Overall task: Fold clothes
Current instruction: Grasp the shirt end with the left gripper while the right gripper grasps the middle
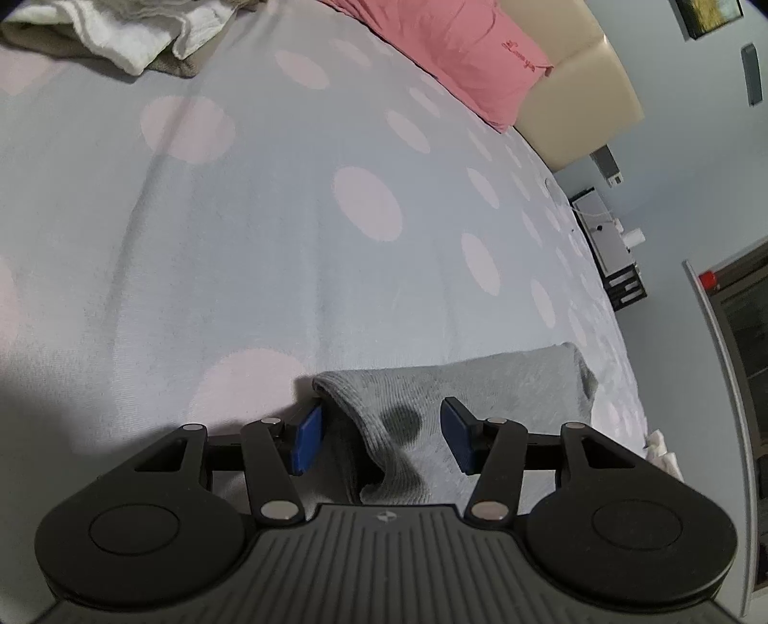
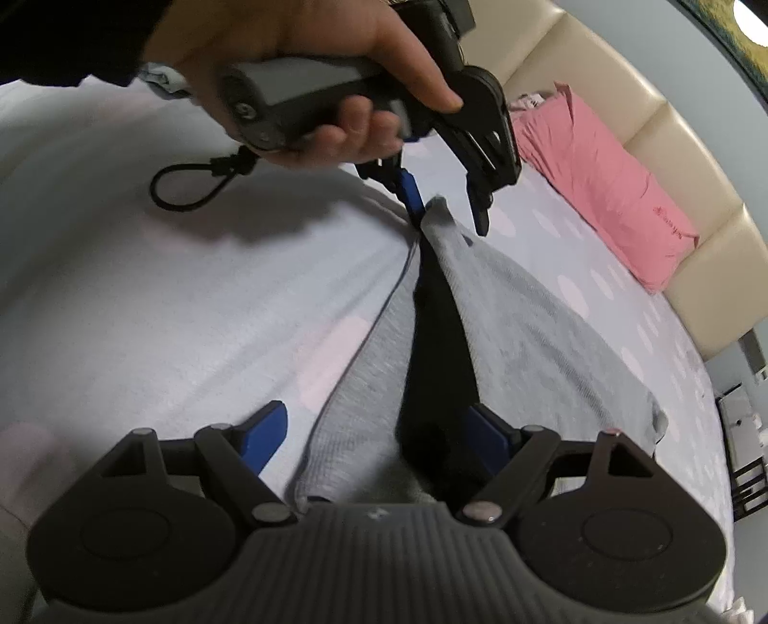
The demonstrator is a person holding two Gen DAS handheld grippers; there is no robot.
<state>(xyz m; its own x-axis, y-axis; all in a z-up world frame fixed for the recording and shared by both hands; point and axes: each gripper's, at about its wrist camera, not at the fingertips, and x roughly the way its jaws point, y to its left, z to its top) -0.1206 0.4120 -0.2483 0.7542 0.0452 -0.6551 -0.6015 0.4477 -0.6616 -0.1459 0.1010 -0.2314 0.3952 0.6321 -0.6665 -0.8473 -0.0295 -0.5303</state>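
Grey cloth (image 1: 461,398) is being straddled by the left tongs (image 1: 384,439) in the left wrist view, whose blue pads (image 1: 307,439) are being held wide apart, one on either side of a raised fold; nothing is being pinched. In that view the cloth is lying at the near edge of the bed (image 1: 240,216), on a pale blue sheet with pink dots, and a dark patch is showing on the fabric between the pads.

In the right wrist view, the right tongs (image 2: 379,439) are likewise being held open, with the cloth (image 2: 528,336) running up between the pads from the camera toward the left tongs (image 2: 449,206). The cloth is being tented there into a ridge with a dark hollow beneath it, and its far tip is sitting between the open left pads. The left tool is being gripped by a hand (image 2: 331,72) in a dark sleeve, and a black cord loop (image 2: 192,187) is hanging from the handle.

A pink pillow (image 2: 614,187) is resting along the far edge against a cream headboard (image 2: 672,115). White and beige laundry (image 1: 120,33) is being kept at the far left corner in the left wrist view.
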